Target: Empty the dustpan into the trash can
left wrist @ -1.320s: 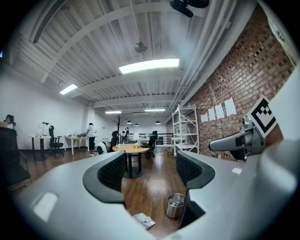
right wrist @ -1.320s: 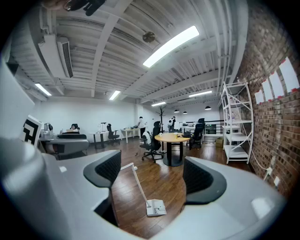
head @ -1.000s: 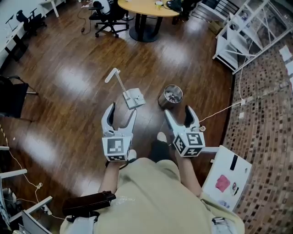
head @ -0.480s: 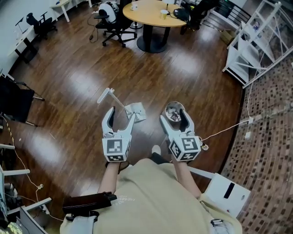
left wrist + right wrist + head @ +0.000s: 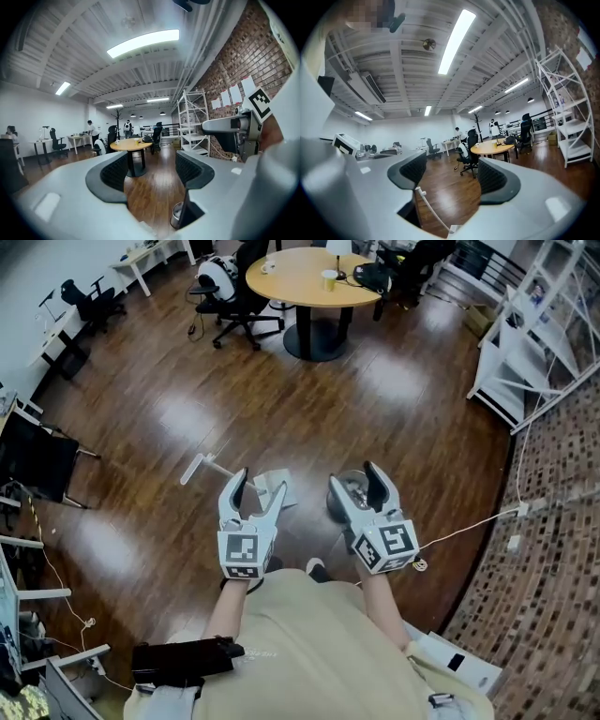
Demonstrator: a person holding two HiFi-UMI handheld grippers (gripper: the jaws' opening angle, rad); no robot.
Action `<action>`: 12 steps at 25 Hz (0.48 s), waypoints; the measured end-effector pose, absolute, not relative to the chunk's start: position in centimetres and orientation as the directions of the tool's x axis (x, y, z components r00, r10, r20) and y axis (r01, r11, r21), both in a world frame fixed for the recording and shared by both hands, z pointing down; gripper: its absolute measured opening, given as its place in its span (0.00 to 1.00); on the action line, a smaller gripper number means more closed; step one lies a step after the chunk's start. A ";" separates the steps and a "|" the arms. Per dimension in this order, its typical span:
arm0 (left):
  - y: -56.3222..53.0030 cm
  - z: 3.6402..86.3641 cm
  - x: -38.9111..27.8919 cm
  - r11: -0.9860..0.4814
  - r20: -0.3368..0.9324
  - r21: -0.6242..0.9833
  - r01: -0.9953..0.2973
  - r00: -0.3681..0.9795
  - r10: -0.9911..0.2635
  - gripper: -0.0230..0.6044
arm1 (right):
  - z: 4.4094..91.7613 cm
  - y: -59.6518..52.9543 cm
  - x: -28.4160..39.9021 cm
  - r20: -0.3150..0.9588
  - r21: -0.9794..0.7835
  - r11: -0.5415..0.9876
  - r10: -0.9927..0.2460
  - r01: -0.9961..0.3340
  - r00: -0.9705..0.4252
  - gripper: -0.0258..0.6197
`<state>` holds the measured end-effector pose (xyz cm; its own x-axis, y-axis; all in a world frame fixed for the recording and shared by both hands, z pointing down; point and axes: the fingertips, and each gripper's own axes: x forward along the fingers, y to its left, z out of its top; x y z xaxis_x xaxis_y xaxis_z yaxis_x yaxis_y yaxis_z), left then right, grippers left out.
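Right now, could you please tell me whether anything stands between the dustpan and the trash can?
Nothing visible does. Only bare wooden floor lies between the dustpan and the trash can, which stand side by side, a little apart.

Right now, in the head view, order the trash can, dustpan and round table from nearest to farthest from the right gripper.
1. trash can, on the floor below the right gripper, whose empty jaws have just been closing.
2. dustpan, to its left.
3. round table, far ahead.
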<state>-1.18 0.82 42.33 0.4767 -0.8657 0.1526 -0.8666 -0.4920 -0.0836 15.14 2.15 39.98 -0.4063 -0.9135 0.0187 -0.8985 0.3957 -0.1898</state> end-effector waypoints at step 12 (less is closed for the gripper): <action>-8.5 43.1 -1.8 -0.552 0.168 -0.080 -0.830 0.534 -0.828 0.53 | 38.7 -5.2 11.7 -0.055 -0.059 0.397 -0.917 -0.916 -0.394 0.60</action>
<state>-1.85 -8.52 43.10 0.5344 -0.8284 0.1678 -0.8301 -0.5517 -0.0804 11.66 -5.16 38.67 -0.3942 -0.9174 -0.0550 -0.9159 0.3970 -0.0588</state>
